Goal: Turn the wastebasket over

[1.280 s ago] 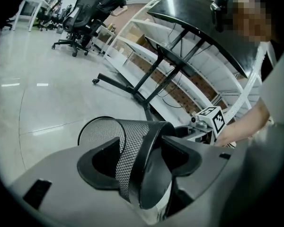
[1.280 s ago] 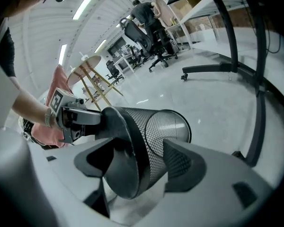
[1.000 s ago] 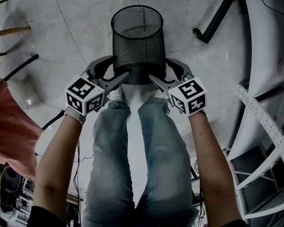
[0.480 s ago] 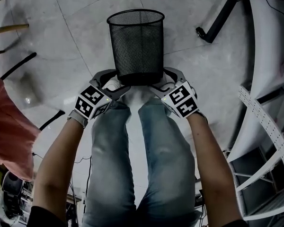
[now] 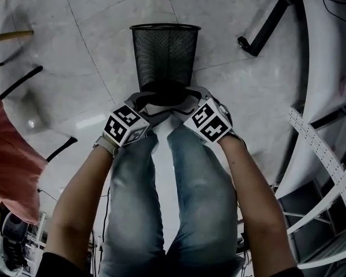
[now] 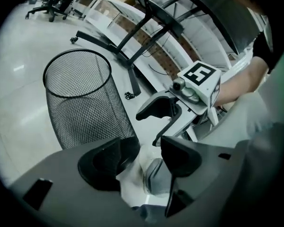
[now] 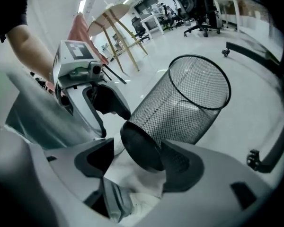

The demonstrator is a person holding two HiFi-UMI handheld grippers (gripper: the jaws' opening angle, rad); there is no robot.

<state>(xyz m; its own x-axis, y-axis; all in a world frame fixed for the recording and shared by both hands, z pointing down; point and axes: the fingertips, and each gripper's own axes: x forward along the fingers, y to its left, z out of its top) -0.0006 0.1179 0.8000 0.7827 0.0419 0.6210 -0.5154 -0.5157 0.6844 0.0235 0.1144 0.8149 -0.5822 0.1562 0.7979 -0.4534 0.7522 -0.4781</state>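
The black mesh wastebasket (image 5: 164, 56) stands with its mouth up on the pale floor, its base just ahead of my white shoes (image 6: 149, 174). My left gripper (image 5: 147, 105) is low at the base's near left. It is open, its jaws have just narrowed a little, and only a shoe shows between them (image 6: 142, 150). My right gripper (image 5: 184, 104) mirrors it at the near right. In the right gripper view the basket (image 7: 189, 103) leans and its round base (image 7: 142, 148) lies between that gripper's (image 7: 137, 162) spread jaws, with a gap on one side.
A black chair leg with a caster (image 5: 259, 27) lies on the floor at the back right. White shelving frames (image 5: 323, 154) run down the right. Wooden legs (image 5: 11, 36) and a pink cloth (image 5: 11, 166) are at the left. My jeans-clad legs (image 5: 161, 201) fill the foreground.
Both grippers slid from the basket's sides to the near side of its base and drew closer together. The basket's rim sank in the head view and now looks flatter.
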